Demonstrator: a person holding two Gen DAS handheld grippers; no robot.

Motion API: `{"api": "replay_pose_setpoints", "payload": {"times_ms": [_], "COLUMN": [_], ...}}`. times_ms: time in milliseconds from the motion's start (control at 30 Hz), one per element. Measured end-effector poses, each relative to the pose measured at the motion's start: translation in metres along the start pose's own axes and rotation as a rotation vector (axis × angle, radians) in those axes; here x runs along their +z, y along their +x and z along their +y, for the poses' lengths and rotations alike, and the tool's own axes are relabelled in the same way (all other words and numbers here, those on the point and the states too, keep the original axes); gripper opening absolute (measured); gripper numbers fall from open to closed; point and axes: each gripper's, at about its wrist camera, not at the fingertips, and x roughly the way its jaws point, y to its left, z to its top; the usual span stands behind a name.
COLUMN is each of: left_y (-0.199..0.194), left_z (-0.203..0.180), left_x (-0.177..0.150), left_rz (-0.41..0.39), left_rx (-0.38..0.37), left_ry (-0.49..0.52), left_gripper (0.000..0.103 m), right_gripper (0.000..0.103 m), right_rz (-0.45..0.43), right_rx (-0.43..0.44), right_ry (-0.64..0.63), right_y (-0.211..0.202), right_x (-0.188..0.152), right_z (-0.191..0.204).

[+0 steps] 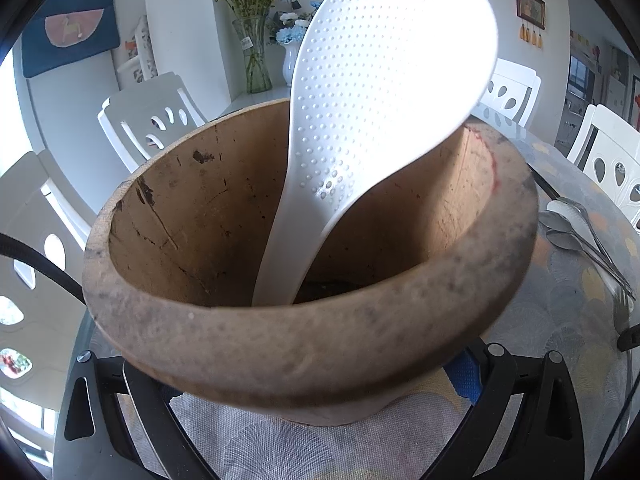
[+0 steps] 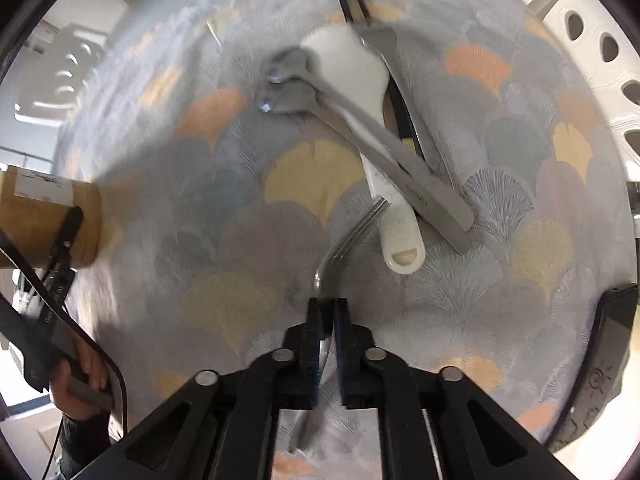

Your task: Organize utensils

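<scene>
Right claw (image 2: pixel 327 308) clamped on metal fork (image 2: pixel 352 232), tines over patterned tablecloth (image 2: pixel 200 184). Left claw (image 1: pixel 316 392) gripping wooden holder (image 1: pixel 304 344) containing white rice paddle (image 1: pixel 384 80).

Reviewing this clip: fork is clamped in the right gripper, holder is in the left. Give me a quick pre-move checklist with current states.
1. Right gripper shut on the fork: ok.
2. Fork clear of the utensil pile: cannot tell, tines look close to the white spoon handle.
3. Left gripper around the wooden holder: ok.
4. Holder has room beside the rice paddle: ok.
5. Holder mouth facing up: ok.
</scene>
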Motion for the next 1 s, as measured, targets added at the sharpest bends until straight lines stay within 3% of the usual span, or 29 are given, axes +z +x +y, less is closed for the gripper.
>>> {"api": "replay_pose_setpoints", "payload": {"times_ms": [167,333,467,667,1000], "left_y": [0.000,0.000,0.001,0.003,0.003], "left_z": [-0.002,-0.002,-0.001,0.000,0.000], "left_x": [-0.001,0.000,0.001,0.001,0.000], "left_rz": [0.011,0.013,0.016,0.019,0.019], "left_rx": [0.002,0.004,0.004,0.005,0.005], "left_ry": [0.001,0.002,0.001,0.003,0.002], "left_gripper": [0.101,0.101,0.101,0.101,0.101], "right_gripper": [0.003,0.003,0.003,0.003,0.003], "right_rz": [-0.128,-0.262,-0.371,-0.529,-0.642], "right_rx": [0.133,0.208,0.251,0.301,0.401], "right_ry": [0.012,-0.028,-0.066,-0.135,-0.264], "right_y": [-0.031,-0.076,-0.110,-0.156,-0.196], "right_x": [-0.037,-0.035,-0.031,0.003,0.017], "right_z": [-0.005,-0.004,0.036,0.088,0.160]}}
